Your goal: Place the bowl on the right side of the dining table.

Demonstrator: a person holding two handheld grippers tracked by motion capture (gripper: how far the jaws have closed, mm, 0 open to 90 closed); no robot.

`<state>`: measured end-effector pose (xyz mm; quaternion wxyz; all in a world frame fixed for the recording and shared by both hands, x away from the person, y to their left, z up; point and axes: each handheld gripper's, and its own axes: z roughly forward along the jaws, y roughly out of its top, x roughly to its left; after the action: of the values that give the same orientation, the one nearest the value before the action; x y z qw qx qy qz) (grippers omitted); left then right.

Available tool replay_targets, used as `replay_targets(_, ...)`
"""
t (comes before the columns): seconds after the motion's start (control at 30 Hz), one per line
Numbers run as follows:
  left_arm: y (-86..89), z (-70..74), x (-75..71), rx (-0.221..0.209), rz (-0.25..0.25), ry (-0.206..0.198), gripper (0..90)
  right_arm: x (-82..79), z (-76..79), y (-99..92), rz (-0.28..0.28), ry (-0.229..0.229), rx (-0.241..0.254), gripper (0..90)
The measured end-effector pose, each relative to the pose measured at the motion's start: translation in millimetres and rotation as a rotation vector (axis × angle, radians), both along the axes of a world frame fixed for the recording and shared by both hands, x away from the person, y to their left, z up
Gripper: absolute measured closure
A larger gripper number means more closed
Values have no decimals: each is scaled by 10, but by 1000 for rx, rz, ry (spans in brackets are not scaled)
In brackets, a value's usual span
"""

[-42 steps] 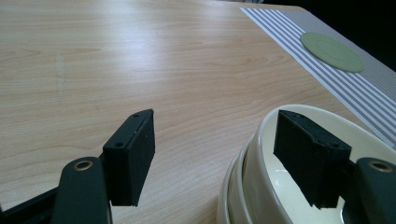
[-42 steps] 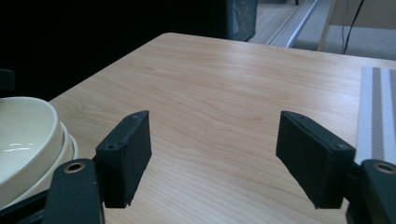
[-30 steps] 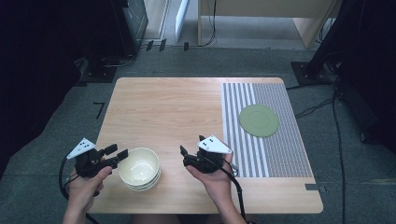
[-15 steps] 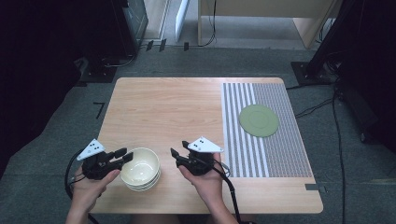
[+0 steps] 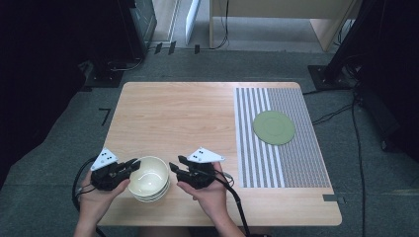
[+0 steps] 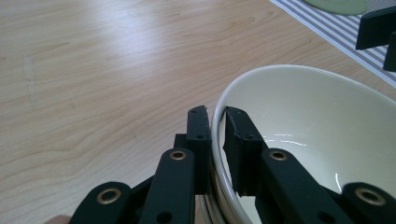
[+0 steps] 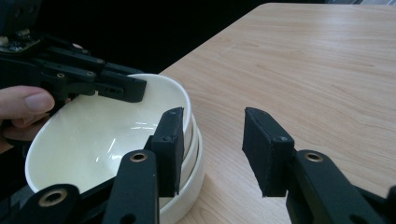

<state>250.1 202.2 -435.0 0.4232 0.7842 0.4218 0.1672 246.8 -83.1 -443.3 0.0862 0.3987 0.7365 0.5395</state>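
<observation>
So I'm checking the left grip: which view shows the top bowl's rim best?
The left gripper view: the top bowl rim sits pinched between its jaws. The right gripper view shows the stack side-on; the high view shows it small.

Two black jaws of the right hand-held gripper point(image 7: 212, 149) rise from the bottom. They have just been closing, and there is a gap between them. The left jaw sits just above the rim of the top bowl point(image 7: 93, 135); the right jaw hangs over the wooden tabletop point(image 7: 303, 70). The white bowl sits in a stack of bowls point(image 7: 189, 186). On the far side, the left hand-held gripper point(image 7: 126, 88) has a jaw on the bowl's rim. A thumb point(image 7: 25, 105) shows at the left edge.
</observation>
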Motion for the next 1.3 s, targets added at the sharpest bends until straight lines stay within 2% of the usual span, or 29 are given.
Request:
replay_targets(0.03,4,7,1,-7,-3,0,831,-1,-4,17,5,0,-4,591)
replay_targets(0.2,-19,6,-22,32,-10,-44,837,2,-19,93,19,11,-9,616)
replay_targets(0.33,-38,18,-61,47,-20,-113,839,15,-32,134,21,24,19,644)
replay_targets(0.4,-32,21,-77,36,-26,-144,840,18,-37,161,25,27,21,645)
replay_targets(0.47,-33,15,-82,39,-32,-162,840,22,-45,186,29,19,20,644)
replay_targets(0.53,-26,11,-80,32,-33,-162,840,24,-56,204,25,8,17,640)
replay_targets(0.63,4,42,-50,-20,-39,-105,808,32,-71,220,22,11,18,640)
replay_targets(0.67,4,53,-37,-31,-55,-75,736,34,-76,225,21,12,15,638)
replay_targets(0.7,-15,55,-29,-16,-58,-55,686,35,-81,230,20,15,12,634)
replay_targets(0.73,-42,51,-29,22,-49,-50,669,38,-88,236,22,17,12,622)
replay_targets(0.8,-90,35,-29,74,-45,-42,678,39,-101,250,19,15,2,597)
replay_targets(0.9,-103,34,-38,101,-12,-67,807,39,-108,262,21,26,1,598)
replay_targets(1.03,-89,27,-59,97,-26,-97,828,45,-115,274,18,38,-3,592)
replay_targets(1.17,-80,36,-85,92,-51,-158,830,49,-130,287,26,47,-5,602)
replay_targets(1.3,-95,40,-117,91,-50,-208,830,43,-128,298,26,46,-3,611)
